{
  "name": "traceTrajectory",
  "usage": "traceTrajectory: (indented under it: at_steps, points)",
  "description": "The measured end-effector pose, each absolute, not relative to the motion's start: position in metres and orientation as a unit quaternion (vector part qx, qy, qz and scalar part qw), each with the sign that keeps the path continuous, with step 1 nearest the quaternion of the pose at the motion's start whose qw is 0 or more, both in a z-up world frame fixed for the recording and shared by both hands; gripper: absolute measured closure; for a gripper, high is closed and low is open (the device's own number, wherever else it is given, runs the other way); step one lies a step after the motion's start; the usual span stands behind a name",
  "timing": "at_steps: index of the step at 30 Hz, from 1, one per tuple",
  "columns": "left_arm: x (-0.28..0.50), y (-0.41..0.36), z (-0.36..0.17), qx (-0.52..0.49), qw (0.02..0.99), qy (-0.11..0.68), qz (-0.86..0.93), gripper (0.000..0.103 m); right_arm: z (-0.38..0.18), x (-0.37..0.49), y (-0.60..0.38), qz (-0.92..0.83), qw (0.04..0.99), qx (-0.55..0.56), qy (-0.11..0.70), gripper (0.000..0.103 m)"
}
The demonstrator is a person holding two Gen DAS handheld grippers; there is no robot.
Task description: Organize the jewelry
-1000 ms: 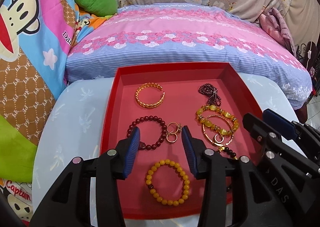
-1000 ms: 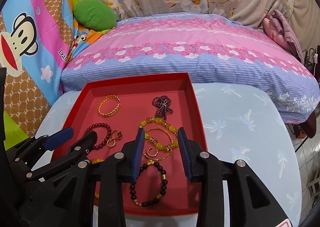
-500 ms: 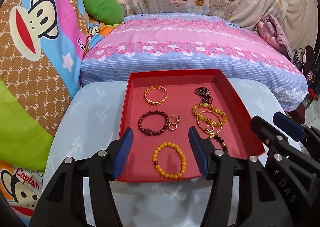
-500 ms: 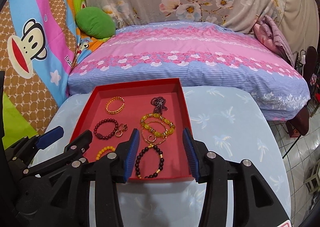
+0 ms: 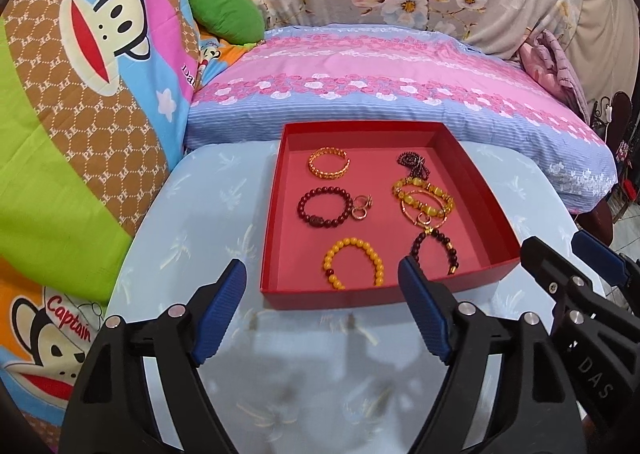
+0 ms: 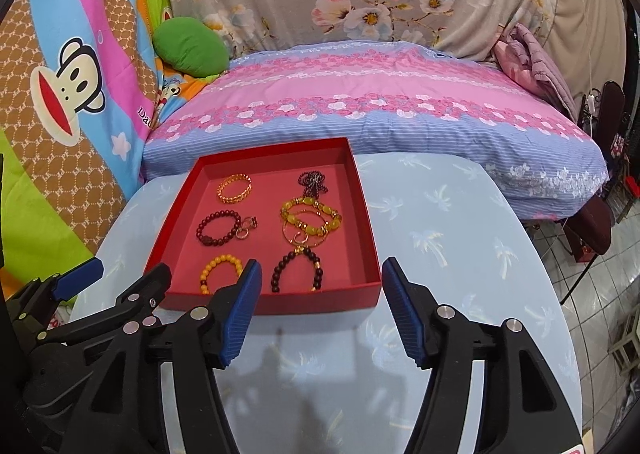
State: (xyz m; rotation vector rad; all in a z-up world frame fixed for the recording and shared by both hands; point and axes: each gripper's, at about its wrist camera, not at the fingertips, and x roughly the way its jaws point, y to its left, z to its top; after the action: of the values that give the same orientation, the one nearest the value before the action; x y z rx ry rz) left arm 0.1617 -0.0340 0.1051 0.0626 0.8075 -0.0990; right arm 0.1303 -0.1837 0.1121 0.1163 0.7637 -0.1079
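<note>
So both grippers hover empty over the pale blue palm-print surface, left gripper and right gripper, fingers spreading apart with nothing between them. Beaded and gold bracelets lie inside the shallow red cardboard tray just ahead.

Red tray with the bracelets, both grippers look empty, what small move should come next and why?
Probably nothing more than easing both grippers away. The red tray already holds every bracelet, laid apart; the left gripper and right gripper are opening, nothing between them, short of the tray.

both grippers back, fingers wider
</note>
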Motion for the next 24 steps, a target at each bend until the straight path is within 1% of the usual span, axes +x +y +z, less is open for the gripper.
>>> traceTrajectory:
  at_steps: [8,11,18,22,24]
  points:
    - [0.143,-0.028,0.097,0.027,0.917,0.396,-0.035,0.015,0.103,0.110,-0.188,-0.064,0.923,0.057,0.376,0.030]
    - [0.138,-0.027,0.093,0.025,0.916,0.398,-0.032,0.014,0.098,0.104,-0.188,-0.067,0.921,0.053,0.379,0.026]
    - [0.129,-0.025,0.084,0.022,0.913,0.406,-0.026,0.013,0.091,0.094,-0.186,-0.073,0.919,0.048,0.383,0.024]
    - [0.124,-0.022,0.080,0.016,0.912,0.409,-0.021,0.013,0.087,0.089,-0.185,-0.075,0.919,0.045,0.384,0.019]
    - [0.124,-0.022,0.079,0.017,0.912,0.410,-0.019,0.013,0.086,0.088,-0.184,-0.075,0.918,0.045,0.386,0.019]
